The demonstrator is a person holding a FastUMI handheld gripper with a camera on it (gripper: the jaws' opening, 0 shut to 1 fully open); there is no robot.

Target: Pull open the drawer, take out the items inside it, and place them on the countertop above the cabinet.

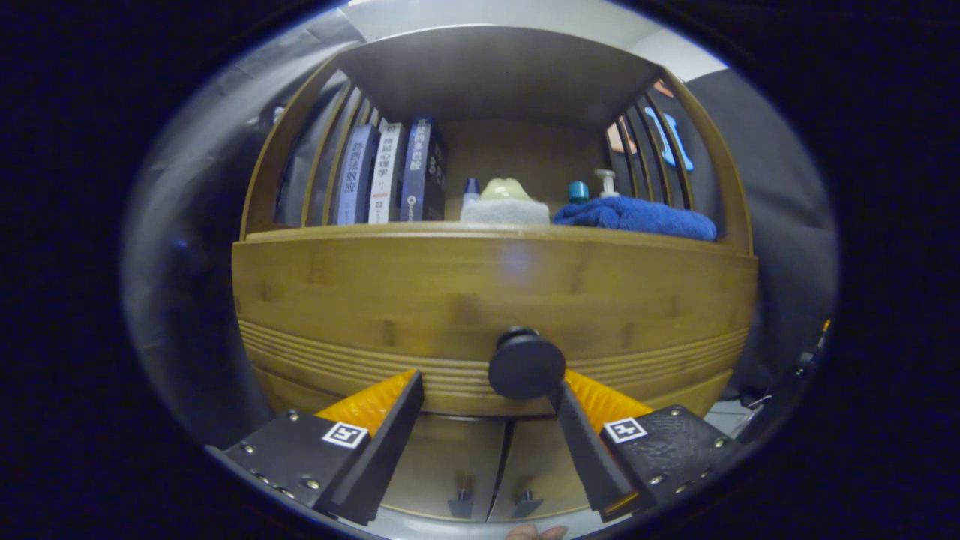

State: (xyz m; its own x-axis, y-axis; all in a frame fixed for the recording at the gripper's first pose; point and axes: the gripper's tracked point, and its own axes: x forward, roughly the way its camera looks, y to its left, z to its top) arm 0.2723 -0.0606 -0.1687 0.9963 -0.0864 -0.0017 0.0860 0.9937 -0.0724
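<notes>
Between parted jaws: drawer [420,300] knob [526,365], nearer right finger | contents hidden | gripper [487,394] grasping nothing

drawer [420,300]: honey-brown bamboo, ribbed lower band | knob [526,366]: black | towel [637,216]: blue | books [390,176]: navy, white

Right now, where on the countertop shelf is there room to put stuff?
The countertop is bare in front of the books, along its front edge. The middle and right are crowded: folded white cloth, blue towel, bottles behind. The gripper is open around the drawer knob.
</notes>
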